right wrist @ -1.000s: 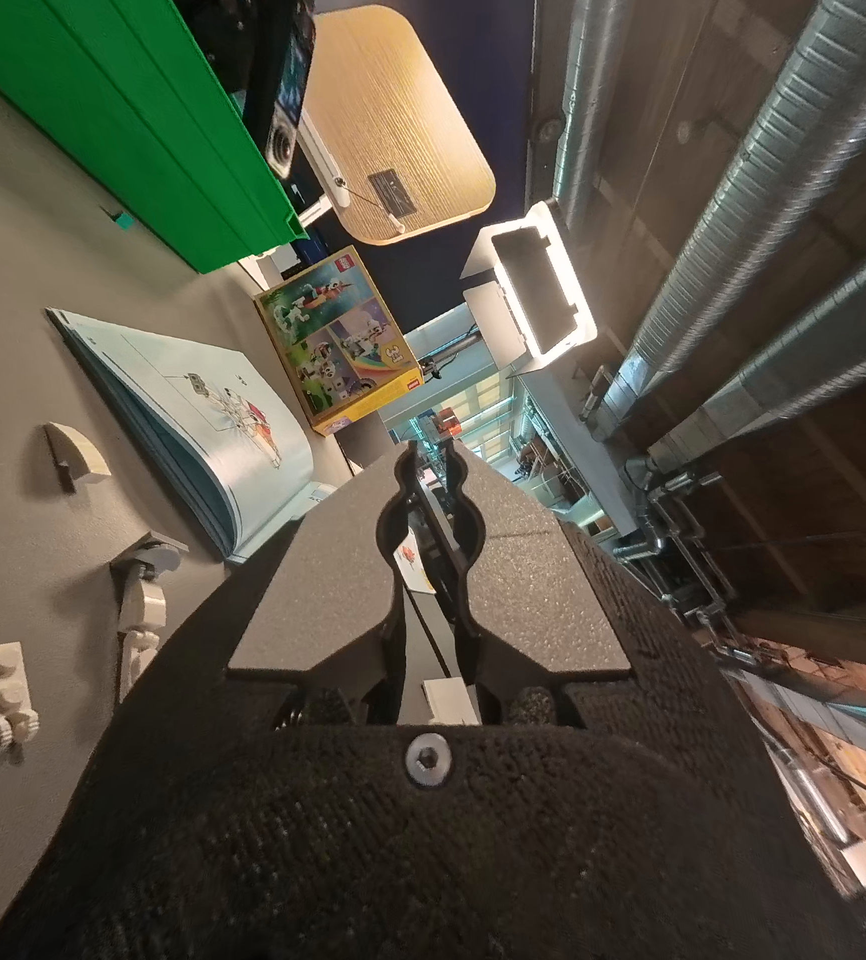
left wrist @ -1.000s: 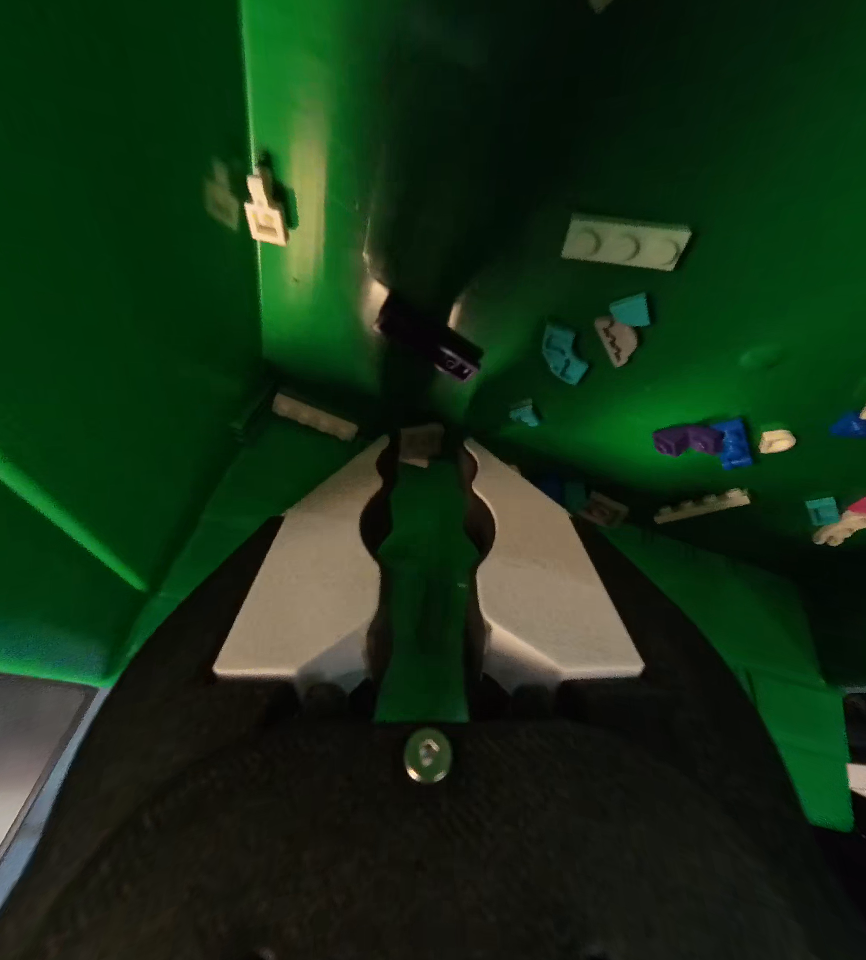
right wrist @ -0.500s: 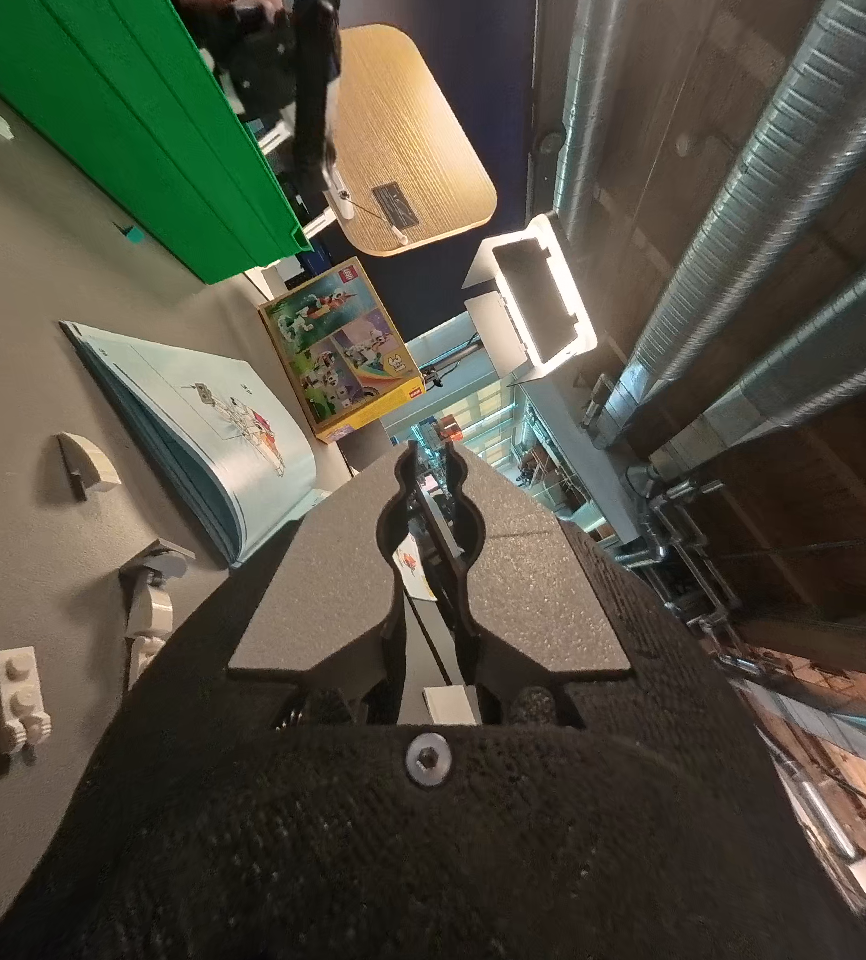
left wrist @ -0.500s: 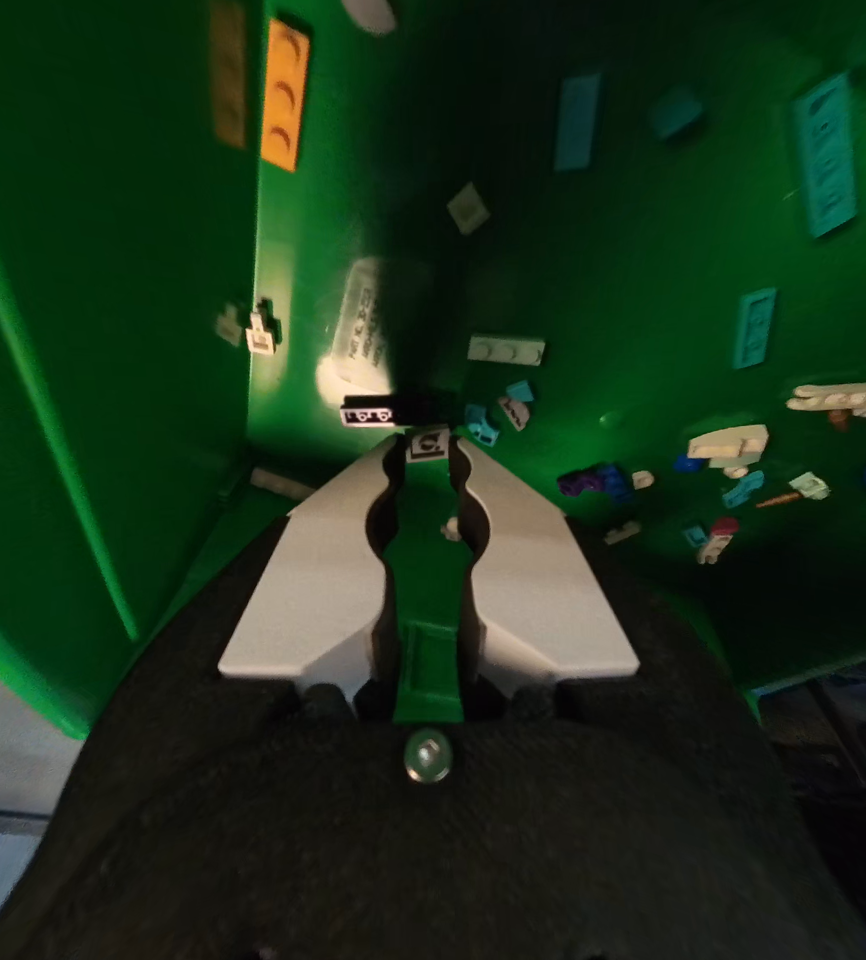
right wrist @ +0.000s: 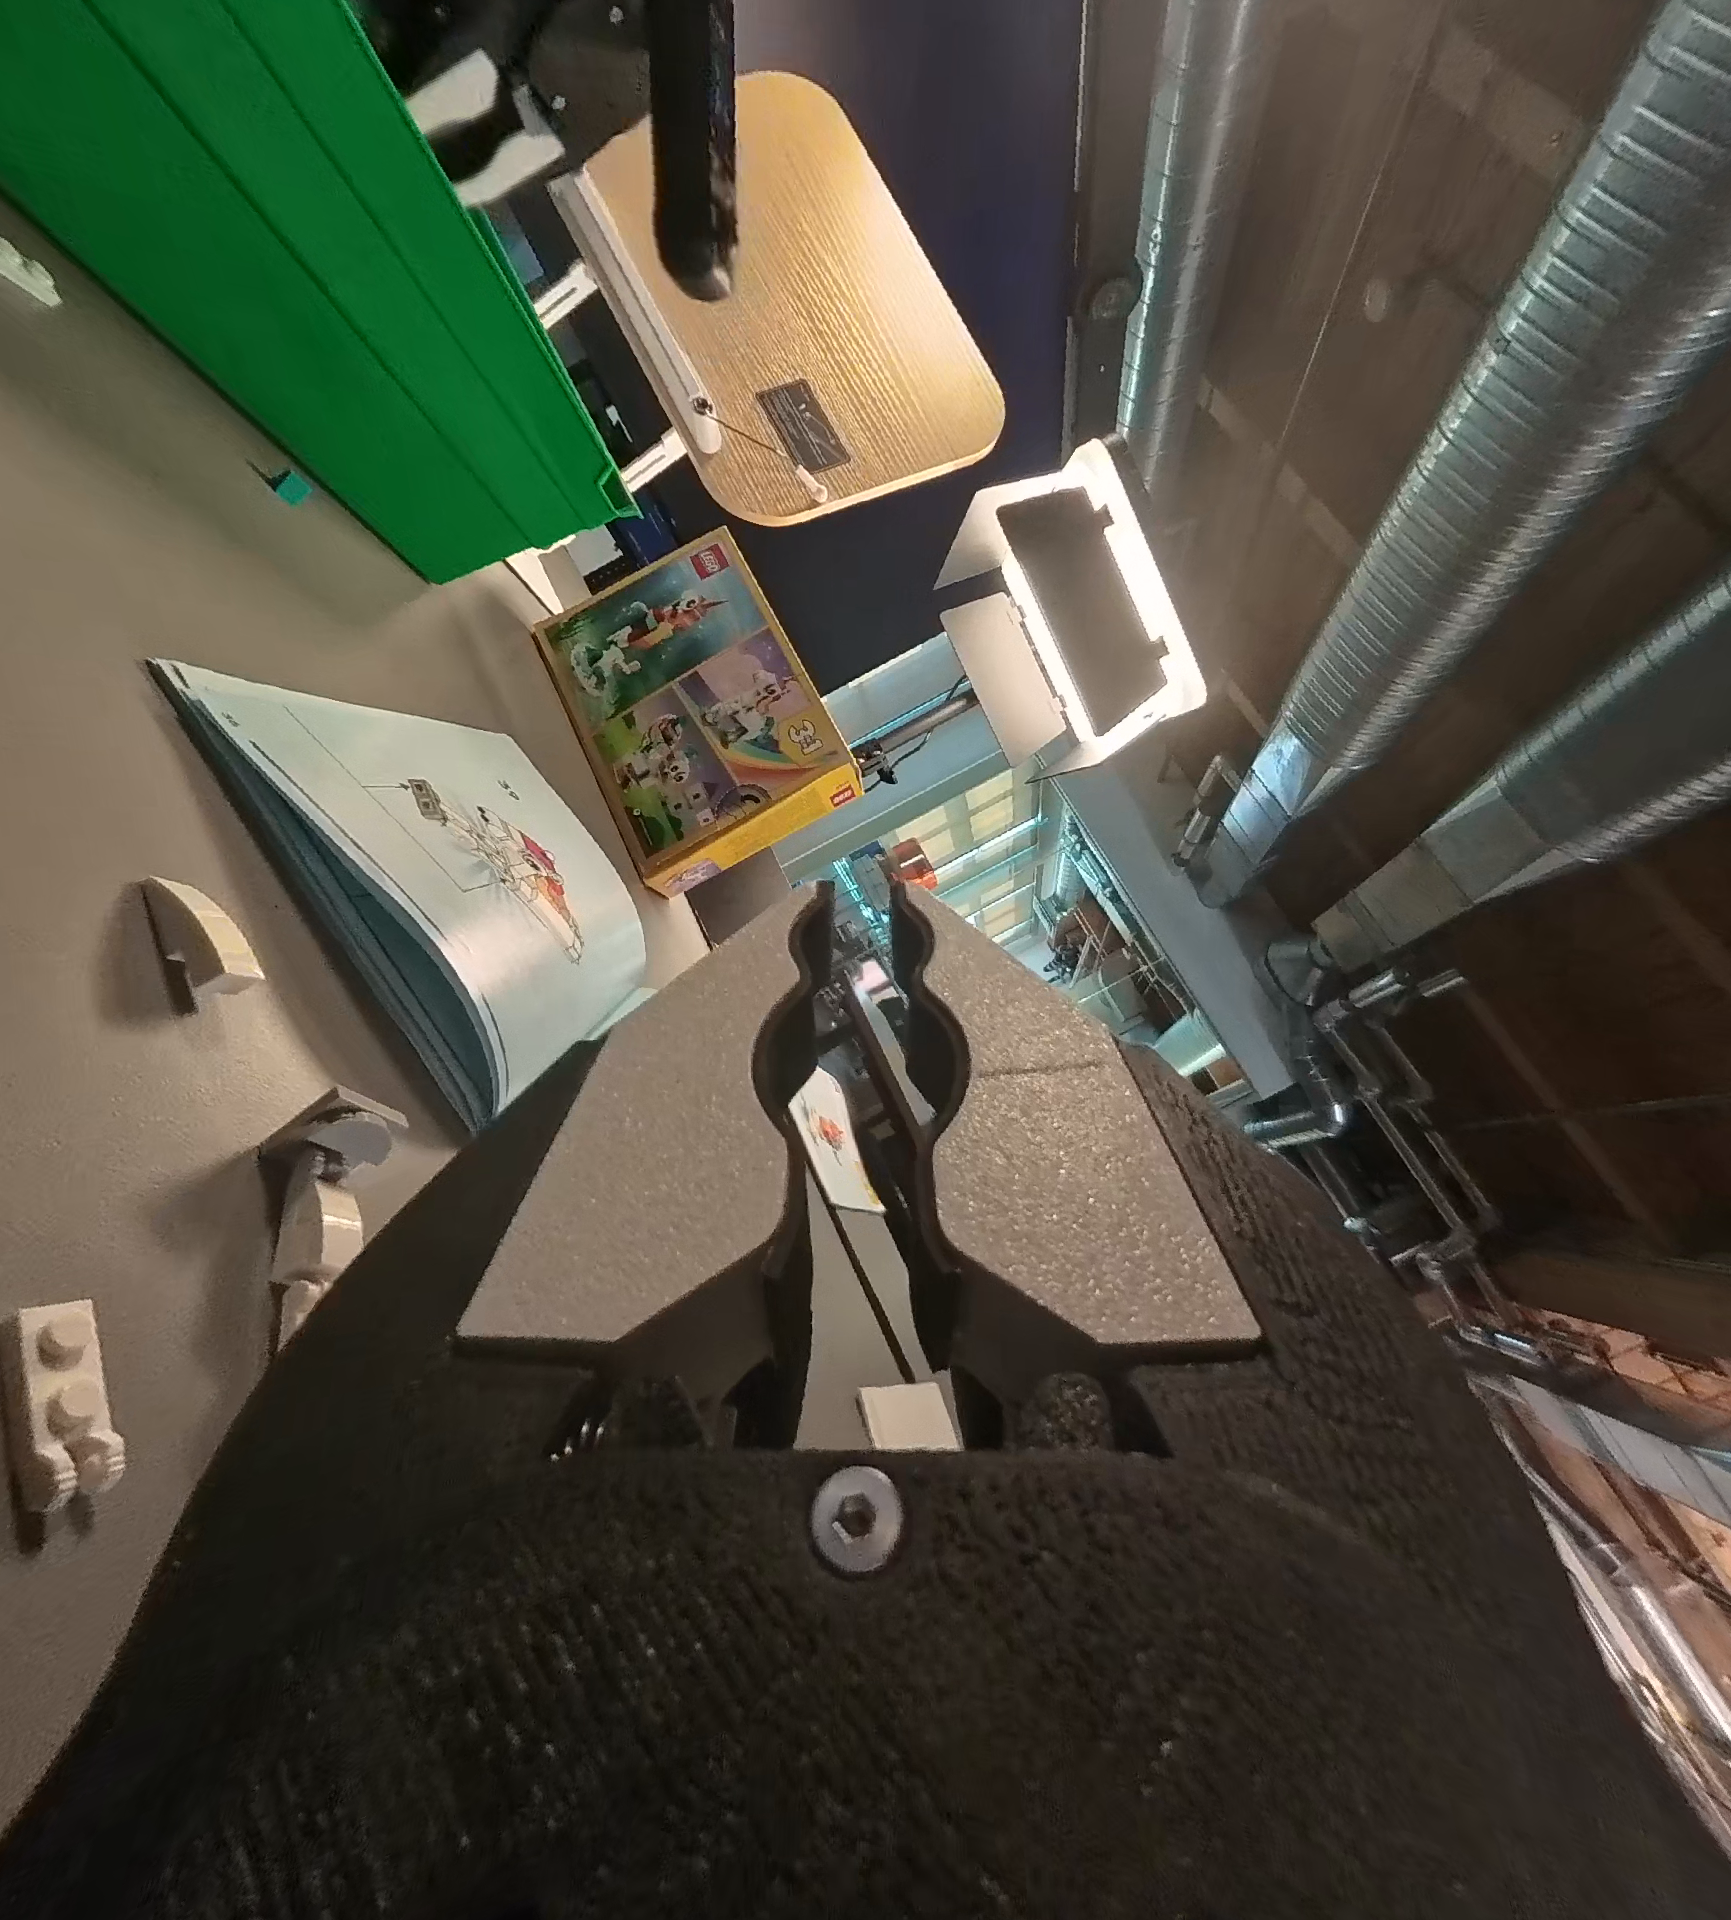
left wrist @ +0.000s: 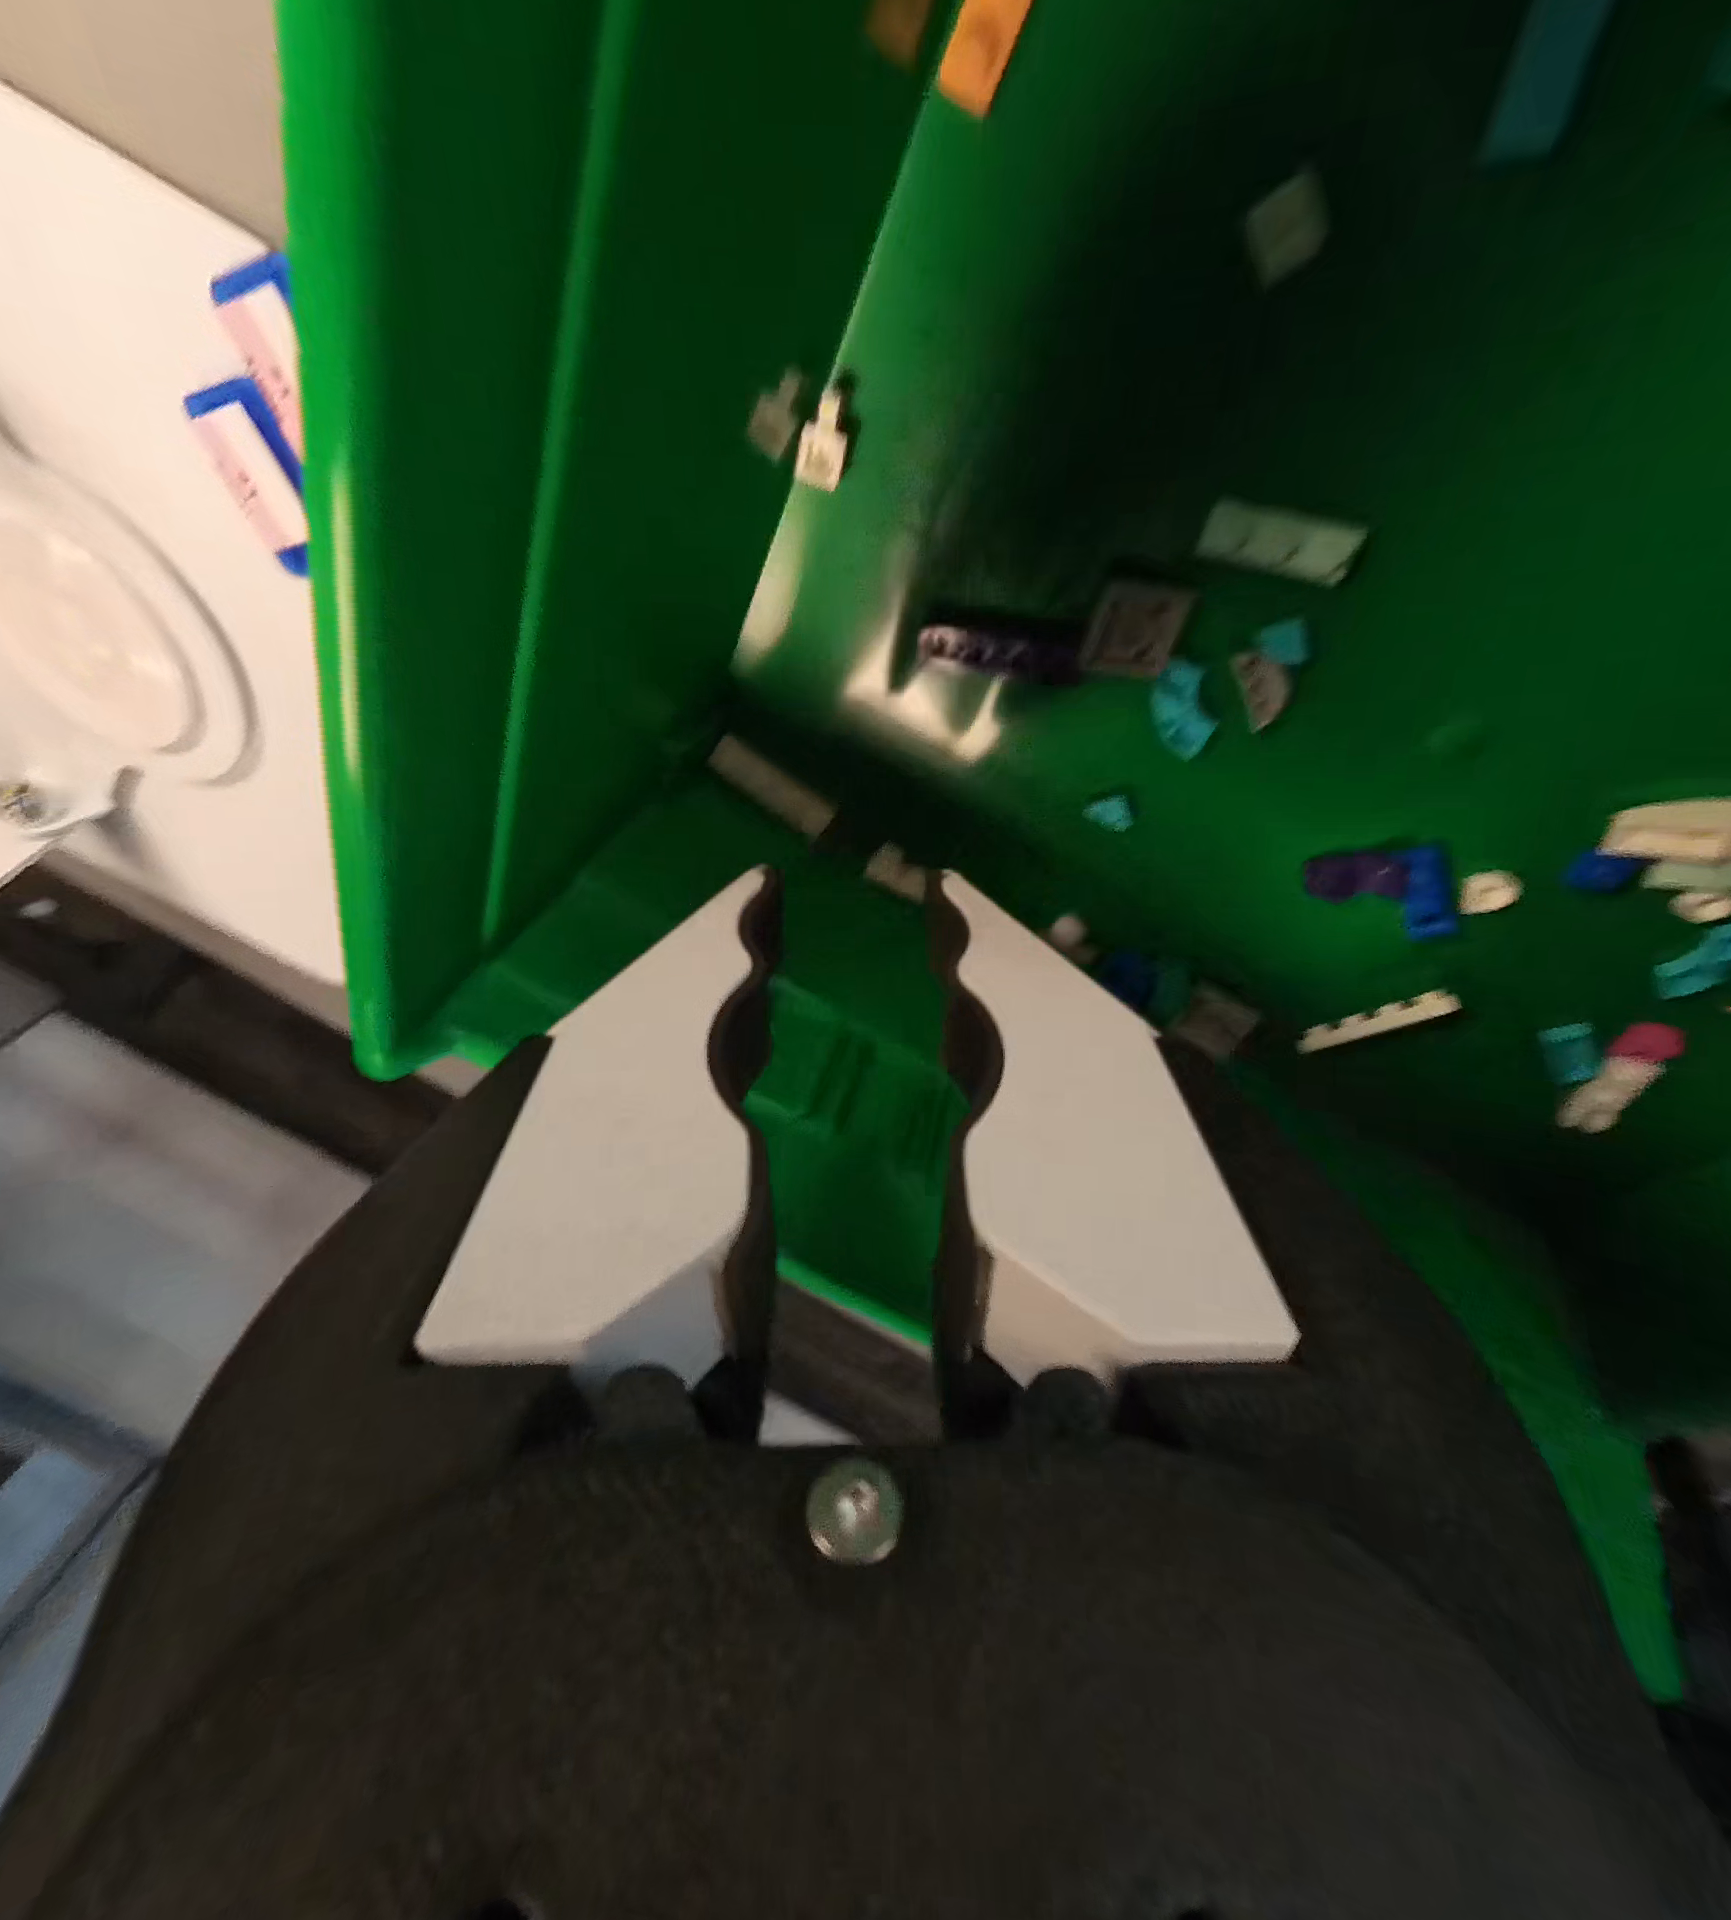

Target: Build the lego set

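In the left wrist view a green tray (left wrist: 580,416) holds many loose lego pieces. Among them are a black piece (left wrist: 996,655), a printed tan tile (left wrist: 1136,629) beside it, a white plate (left wrist: 1276,540) and purple and blue pieces (left wrist: 1380,878). My left gripper (left wrist: 850,883) is open and empty at the tray's near corner, by a white plate (left wrist: 767,774) lying along the wall. My right gripper (right wrist: 861,899) holds nothing, its jaws a narrow gap apart, above the grey table. Beside it lie a white curved piece (right wrist: 196,945), a grey-white sub-assembly (right wrist: 321,1195) and a white hinge plate (right wrist: 56,1403).
In the right wrist view the open instruction booklet (right wrist: 445,862) and the lego box (right wrist: 695,717) lie past the loose pieces, and the green tray (right wrist: 269,260) stands beyond with the left gripper (right wrist: 487,135) over it. A white surface with blue tape (left wrist: 113,623) is left of the tray. The gap from one gripper's tips to the other's is roughly 45 cm. The right gripper is farther from the white plate (left wrist: 767,774), some 50 cm, than the left, some 5 cm.
My left gripper has drawn back from the black piece and the tile toward the tray's near corner, so the tray's outer wall now shows. The right gripper has barely moved.
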Demonstrator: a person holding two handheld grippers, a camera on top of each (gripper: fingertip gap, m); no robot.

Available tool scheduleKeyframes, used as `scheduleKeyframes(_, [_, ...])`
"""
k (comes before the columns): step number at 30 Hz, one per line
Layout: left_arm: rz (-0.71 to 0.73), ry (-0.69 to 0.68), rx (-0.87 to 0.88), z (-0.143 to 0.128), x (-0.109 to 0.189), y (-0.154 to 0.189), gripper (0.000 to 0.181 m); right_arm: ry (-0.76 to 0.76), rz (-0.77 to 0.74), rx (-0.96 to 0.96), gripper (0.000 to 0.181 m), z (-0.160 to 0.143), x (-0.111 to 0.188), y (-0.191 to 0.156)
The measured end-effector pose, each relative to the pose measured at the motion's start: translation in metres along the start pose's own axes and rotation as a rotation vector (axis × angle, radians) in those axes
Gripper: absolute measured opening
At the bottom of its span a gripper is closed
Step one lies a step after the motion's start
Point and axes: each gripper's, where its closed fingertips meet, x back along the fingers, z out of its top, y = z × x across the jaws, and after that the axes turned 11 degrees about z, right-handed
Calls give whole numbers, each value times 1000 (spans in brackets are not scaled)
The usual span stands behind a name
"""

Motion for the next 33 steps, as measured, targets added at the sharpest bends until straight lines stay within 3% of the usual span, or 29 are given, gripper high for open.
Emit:
scheduleKeyframes(5, [107, -55, -84, -8, -1, -4, 27, -2, 8, 3, 9, 0, -1, -1])
scheduleKeyframes(9, [233, 43, 56, 5, 21, -15, 26, -3, 23, 3, 9, -1, -1, -4])
scheduleKeyframes(12, [318, 265, 265, 26, 61, -13, 20, 5, 61, 14, 8, 2, -3, -11])
scheduleKeyframes(14, [348, 505, 388, 45, 97, -1, 7, 10, 73, 22, 8, 4, -4, -13])
scheduleKeyframes(16, [374, 777, 523, 59, 138, 17, 2, 21, 81, 29, 8, 8, -4, -15])
scheduleKeyframes(19, [369, 1061, 712, 64, 189, 56, 0, 31, 84, 42, 8, 13, -3, -15])
scheduleKeyframes(22, [385, 1212, 777, 68, 226, 95, 1, 14, 31, 54, 8, 12, 1, -2])
scheduleKeyframes(24, [417, 1311, 751, 80, 250, 120, 0, 2, -42, 18, 8, 7, 7, 17])
scheduleKeyframes(27, [352, 1474, 633, 124, 277, 168, 0, 5, -184, -109, 7, -4, 27, 58])
scheduleKeyframes(30, [294, 1500, 533, 172, 279, 205, 7, 10, -304, -181, 6, -15, 48, 91])
scheduleKeyframes(33, [392, 1491, 463, 204, 275, 209, 13, -15, -388, -205, 5, -27, 63, 111])
